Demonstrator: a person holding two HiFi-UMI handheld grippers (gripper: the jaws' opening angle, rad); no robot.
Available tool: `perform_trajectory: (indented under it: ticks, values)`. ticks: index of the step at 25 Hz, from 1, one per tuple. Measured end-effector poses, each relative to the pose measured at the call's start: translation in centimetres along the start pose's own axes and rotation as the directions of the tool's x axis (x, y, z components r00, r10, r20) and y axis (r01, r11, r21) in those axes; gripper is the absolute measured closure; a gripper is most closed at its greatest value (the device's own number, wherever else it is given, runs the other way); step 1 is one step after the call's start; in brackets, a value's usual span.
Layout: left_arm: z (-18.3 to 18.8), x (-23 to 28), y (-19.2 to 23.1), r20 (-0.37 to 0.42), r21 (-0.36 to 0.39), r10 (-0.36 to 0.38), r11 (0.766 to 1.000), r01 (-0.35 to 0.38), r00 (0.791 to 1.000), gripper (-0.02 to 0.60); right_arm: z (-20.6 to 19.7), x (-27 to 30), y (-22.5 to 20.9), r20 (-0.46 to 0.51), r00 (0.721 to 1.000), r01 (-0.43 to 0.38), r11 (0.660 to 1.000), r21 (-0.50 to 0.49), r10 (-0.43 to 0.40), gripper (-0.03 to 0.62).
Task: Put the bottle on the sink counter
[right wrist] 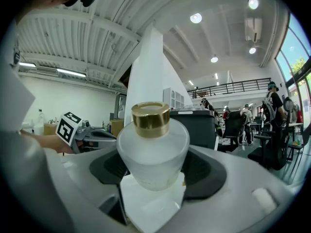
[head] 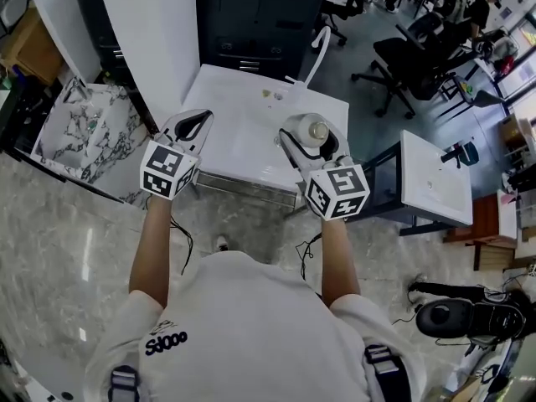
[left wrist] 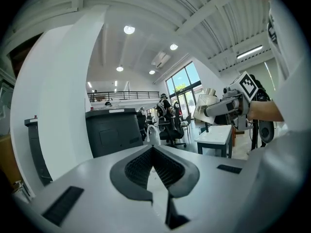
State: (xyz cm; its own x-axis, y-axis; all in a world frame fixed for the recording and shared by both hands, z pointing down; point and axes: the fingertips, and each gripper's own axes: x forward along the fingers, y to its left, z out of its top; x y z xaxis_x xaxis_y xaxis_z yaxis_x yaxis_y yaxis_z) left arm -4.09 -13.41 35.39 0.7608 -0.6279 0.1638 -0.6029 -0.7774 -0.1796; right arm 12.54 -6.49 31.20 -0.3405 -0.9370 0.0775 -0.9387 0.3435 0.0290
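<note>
A frosted glass bottle point(right wrist: 153, 157) with a gold cap point(right wrist: 151, 119) stands upright between the pads of my right gripper point(right wrist: 153, 171), which is shut on it. In the head view the bottle point(head: 316, 130) is held by the right gripper point(head: 311, 136) above the right part of the white sink counter point(head: 239, 136). My left gripper point(head: 191, 129) hovers over the counter's left edge, its jaws shut with nothing in them point(left wrist: 153, 152). From the left gripper view the bottle point(left wrist: 206, 106) shows off to the right.
A curved white faucet point(head: 315, 50) rises at the counter's back. A tall white panel point(head: 159, 32) stands to the left, next to a marble slab point(head: 84, 132). A second white sink unit point(head: 435, 178) sits to the right, a dark cabinet point(head: 260, 15) and office chairs point(head: 414, 53) behind.
</note>
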Motion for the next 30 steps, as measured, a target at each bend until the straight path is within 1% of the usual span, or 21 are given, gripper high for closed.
perform_trajectory:
  ticks: [12, 18, 25, 30]
  values:
    - [-0.7, 3.2, 3.9, 0.006, 0.002, -0.044, 0.999, 0.044, 0.999, 0.581, -0.4, 4.8, -0.7, -0.018, 0.999, 0.029, 1.0, 0.002, -0.029, 0.252]
    - [-1.1, 4.0, 5.6, 0.002, -0.005, -0.063, 0.998, 0.063, 0.998, 0.581, -0.5, 6.9, -1.0, -0.025, 0.999, 0.042, 0.999, 0.004, -0.042, 0.252]
    - [-2.8, 4.4, 6.5, -0.02, -0.024, -0.069, 0.997, 0.069, 0.997, 0.581, -1.8, 8.4, -0.8, -0.057, 0.998, 0.035, 0.999, 0.015, -0.034, 0.252]
    - [-4.5, 4.6, 7.1, -0.049, -0.056, -0.061, 0.997, 0.058, 0.997, 0.581, -2.6, 9.8, -1.1, -0.072, 0.997, 0.014, 1.0, 0.026, -0.012, 0.252]
